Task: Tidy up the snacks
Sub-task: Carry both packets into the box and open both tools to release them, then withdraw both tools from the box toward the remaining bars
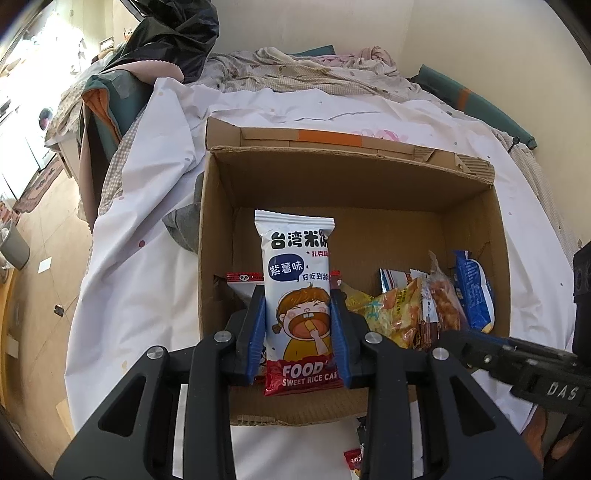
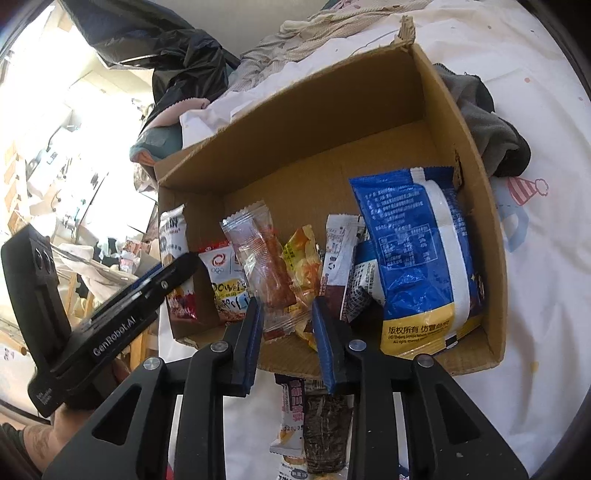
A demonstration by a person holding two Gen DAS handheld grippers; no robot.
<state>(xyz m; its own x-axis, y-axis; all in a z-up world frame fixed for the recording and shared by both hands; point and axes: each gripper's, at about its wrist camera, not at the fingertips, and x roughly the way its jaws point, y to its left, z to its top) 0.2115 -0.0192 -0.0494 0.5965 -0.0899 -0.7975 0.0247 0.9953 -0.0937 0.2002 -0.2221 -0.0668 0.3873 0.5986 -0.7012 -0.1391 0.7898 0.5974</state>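
Note:
An open cardboard box (image 1: 351, 162) (image 2: 295, 122) sits on a white bedsheet. My left gripper (image 1: 298, 332) is shut on a white rice cake packet (image 1: 297, 266) printed with a cartoon child, held upright over the box's near left corner; the right wrist view shows both, the left gripper (image 2: 181, 273) and the packet (image 2: 173, 229). My right gripper (image 2: 288, 332) hangs over the box's near wall. Its jaws stand slightly apart around the lower end of a clear packet (image 2: 266, 266) that leans among the snacks. A blue bag (image 2: 417, 251) and a yellow packet (image 2: 303, 258) also stand in the box.
Two loose packets (image 2: 314, 413) lie on the sheet just outside the box's near wall. A grey cloth (image 2: 491, 122) rests against one box side. A black plastic bag (image 1: 173, 33) and crumpled bedding lie beyond. The bed's edge and the floor fall away to the left.

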